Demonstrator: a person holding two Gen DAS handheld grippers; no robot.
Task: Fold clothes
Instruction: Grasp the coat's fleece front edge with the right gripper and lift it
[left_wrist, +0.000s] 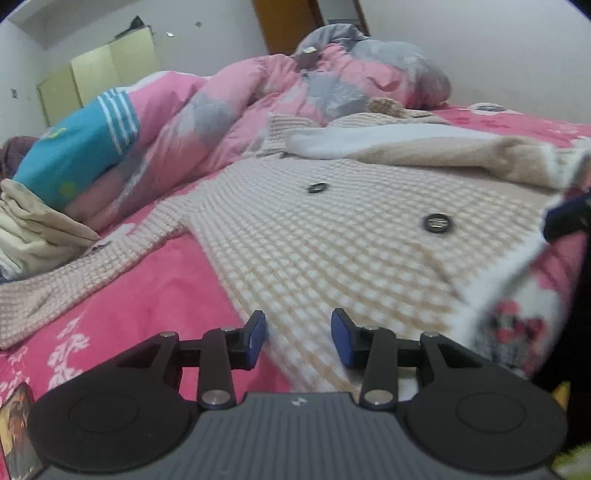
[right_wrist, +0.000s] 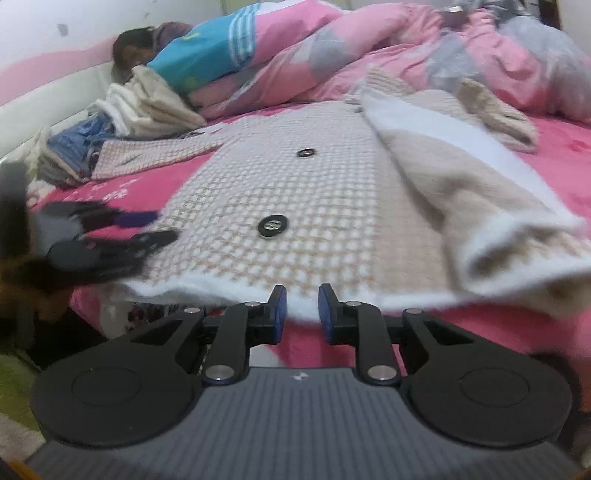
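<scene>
A beige-and-white checked knit cardigan (left_wrist: 332, 240) with black buttons (left_wrist: 437, 223) lies spread on the pink bedsheet (left_wrist: 147, 295). One sleeve stretches left (left_wrist: 74, 280); the other front panel is folded over, showing fleece lining (right_wrist: 461, 184). My left gripper (left_wrist: 298, 334) is open, its fingers over the cardigan's lower left hem. My right gripper (right_wrist: 302, 308) is open at the white hem edge (right_wrist: 221, 291), nothing between the pads. The left gripper shows blurred in the right wrist view (right_wrist: 110, 243).
A pink and grey quilt (left_wrist: 258, 103) is heaped at the back of the bed. A blue striped garment (left_wrist: 81, 147) and a stack of folded clothes (right_wrist: 122, 122) lie at the left. The bed edge is just under the hem.
</scene>
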